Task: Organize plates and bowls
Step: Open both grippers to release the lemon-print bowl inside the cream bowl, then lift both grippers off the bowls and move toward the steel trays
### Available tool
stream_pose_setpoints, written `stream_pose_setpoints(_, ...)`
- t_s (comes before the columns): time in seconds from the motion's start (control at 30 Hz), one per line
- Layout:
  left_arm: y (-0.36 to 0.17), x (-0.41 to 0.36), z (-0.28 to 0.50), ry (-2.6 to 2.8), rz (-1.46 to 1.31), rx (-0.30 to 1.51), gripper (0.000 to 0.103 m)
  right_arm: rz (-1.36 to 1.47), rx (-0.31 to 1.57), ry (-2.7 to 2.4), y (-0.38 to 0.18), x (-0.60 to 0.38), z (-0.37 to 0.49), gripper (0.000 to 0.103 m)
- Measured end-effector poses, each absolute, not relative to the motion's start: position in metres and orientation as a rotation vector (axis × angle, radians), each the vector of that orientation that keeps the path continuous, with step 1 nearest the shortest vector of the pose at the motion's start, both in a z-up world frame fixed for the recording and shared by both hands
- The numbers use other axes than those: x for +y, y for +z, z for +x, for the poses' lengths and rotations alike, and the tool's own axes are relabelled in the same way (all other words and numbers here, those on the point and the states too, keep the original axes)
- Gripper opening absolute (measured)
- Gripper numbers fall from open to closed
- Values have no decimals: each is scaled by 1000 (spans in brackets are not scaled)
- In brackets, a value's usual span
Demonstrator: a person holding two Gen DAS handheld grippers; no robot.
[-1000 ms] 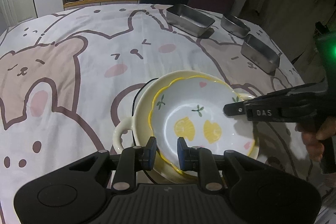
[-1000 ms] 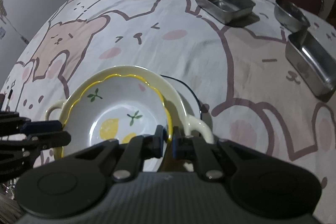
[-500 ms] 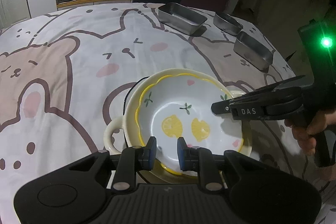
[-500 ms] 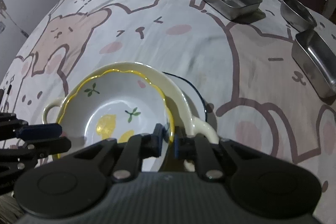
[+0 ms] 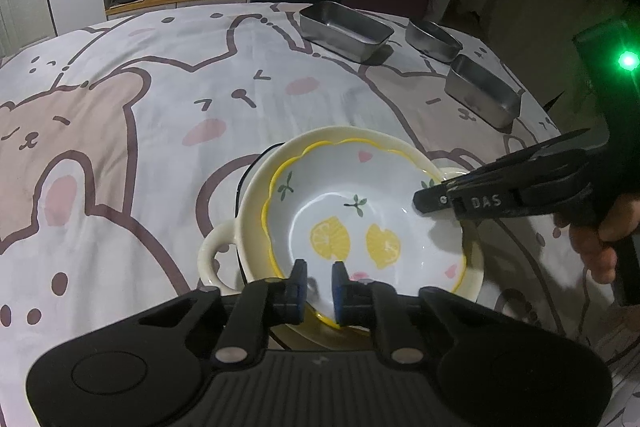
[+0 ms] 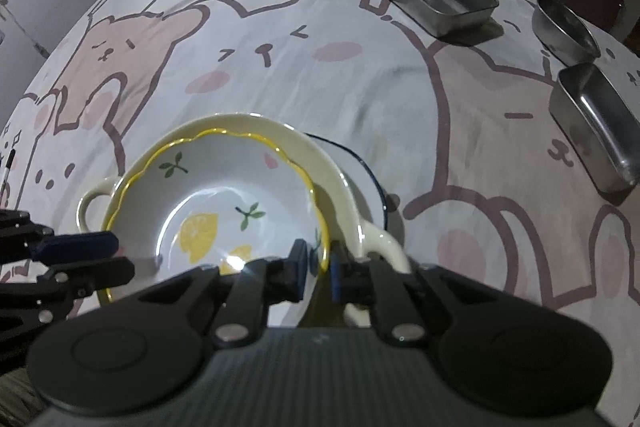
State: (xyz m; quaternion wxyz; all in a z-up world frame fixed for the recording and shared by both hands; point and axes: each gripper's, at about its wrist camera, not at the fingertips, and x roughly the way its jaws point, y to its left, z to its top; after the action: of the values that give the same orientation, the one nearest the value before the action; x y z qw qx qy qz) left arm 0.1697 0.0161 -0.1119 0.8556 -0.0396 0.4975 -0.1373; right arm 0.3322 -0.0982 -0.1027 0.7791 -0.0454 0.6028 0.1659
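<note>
A white lemon bowl point(image 5: 340, 211) point(image 6: 208, 195) with a wavy yellow rim sits nested in a cream two-handled bowl point(image 5: 252, 203) point(image 6: 332, 179). Under them lies a plate with a dark blue rim point(image 5: 256, 163) point(image 6: 360, 179). My left gripper point(image 5: 319, 283) point(image 6: 116, 255) straddles the lemon bowl's near rim, its jaws closing onto it. My right gripper point(image 6: 319, 269) point(image 5: 418, 201) is shut on the opposite rim of the same bowl, just inside the cream bowl's handle point(image 6: 380, 243).
Two rectangular steel trays point(image 5: 344, 29) point(image 5: 480, 95) and a round steel dish point(image 5: 432, 39) stand at the back right of the bear-print tablecloth point(image 5: 120, 147). A person's hand point(image 5: 596, 239) holds the right gripper. Chairs stand beyond the far edge.
My left jaws have narrowed onto the lemon bowl's rim. The right gripper keeps its hold on the other side. The stacked bowls have stayed where they were.
</note>
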Motion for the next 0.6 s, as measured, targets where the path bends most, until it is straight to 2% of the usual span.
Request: stream_pose_setpoints(0.6, -112, 16, 170, -289, -85, 1048, 12, -87, 1298, 360, -93, -106, 329, 11)
